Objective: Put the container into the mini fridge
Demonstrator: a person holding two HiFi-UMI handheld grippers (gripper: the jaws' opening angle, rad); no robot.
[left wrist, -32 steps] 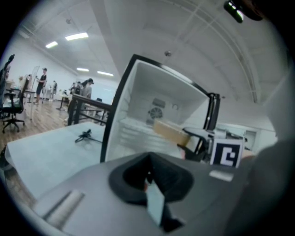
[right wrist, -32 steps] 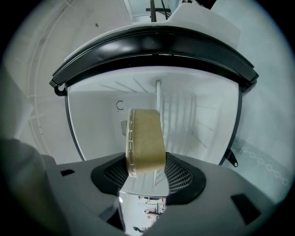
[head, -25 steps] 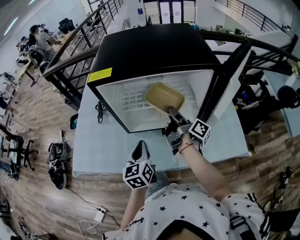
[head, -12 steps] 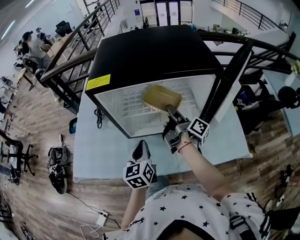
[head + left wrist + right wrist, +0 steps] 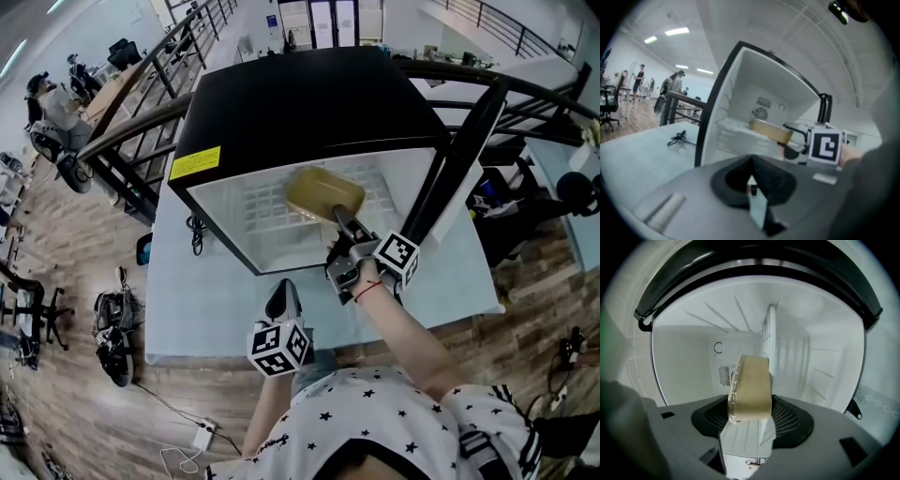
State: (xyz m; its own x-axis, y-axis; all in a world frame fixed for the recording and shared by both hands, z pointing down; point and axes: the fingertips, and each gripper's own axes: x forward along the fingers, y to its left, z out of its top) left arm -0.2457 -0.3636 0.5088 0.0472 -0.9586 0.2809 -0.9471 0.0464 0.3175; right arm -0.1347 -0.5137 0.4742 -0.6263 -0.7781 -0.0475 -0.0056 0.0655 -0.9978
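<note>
The mini fridge is black, stands on a pale table, and its door is swung open to the right. My right gripper is shut on a tan lidded container and holds it on edge inside the white fridge interior, above the wire shelf. In the right gripper view the container stands upright between the jaws, with the fridge's back wall behind it. My left gripper hangs low by the table's front edge, jaws together and empty. From the left gripper view the container shows inside the fridge opening.
A black cable lies on the table left of the fridge. Dark railings run behind and to both sides. People sit at desks far left. Bags lie on the wooden floor.
The right gripper has carried the container slightly left and a little deeper into the fridge. The left gripper has stayed where it was.
</note>
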